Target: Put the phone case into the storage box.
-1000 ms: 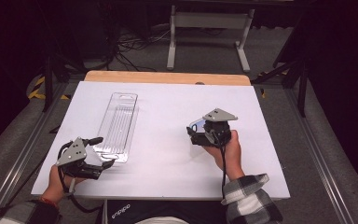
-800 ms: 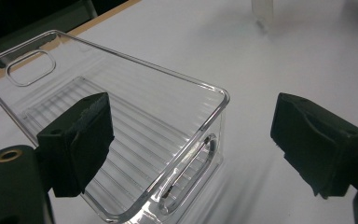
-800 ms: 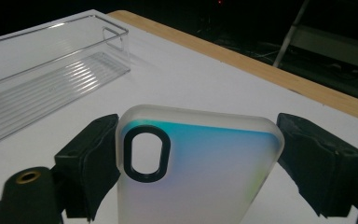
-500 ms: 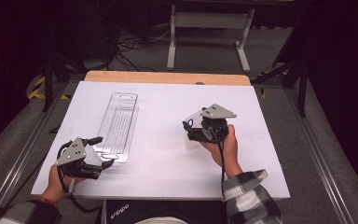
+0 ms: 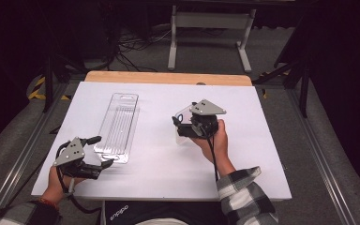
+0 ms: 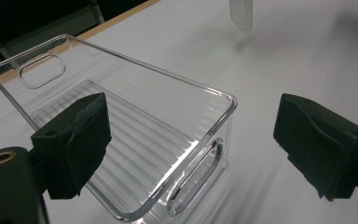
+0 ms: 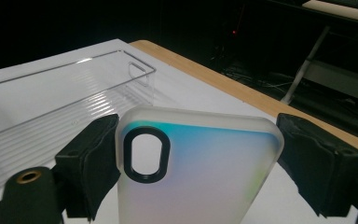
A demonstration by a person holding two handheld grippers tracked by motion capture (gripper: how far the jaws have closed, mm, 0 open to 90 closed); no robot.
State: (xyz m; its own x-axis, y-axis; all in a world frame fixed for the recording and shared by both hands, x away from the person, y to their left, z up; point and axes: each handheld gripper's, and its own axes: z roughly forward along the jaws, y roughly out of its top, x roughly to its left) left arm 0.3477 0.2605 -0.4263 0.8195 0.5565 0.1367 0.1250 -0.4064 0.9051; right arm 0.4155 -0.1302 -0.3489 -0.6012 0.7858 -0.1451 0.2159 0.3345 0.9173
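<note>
The right claw [image 5: 183,126] pinches a frosted phone case [image 7: 198,168] by its two long edges — both pads press against it, and the case, with its black-rimmed camera cutout, stands upright above the white surface [image 5: 262,154], right of centre. The left claw [image 5: 102,151] is spread wide and grips nothing; it sits at the near end of a clear ribbed plastic tray [image 6: 135,135] — one pad over the tray's inside, the other outside its end wall.
</note>
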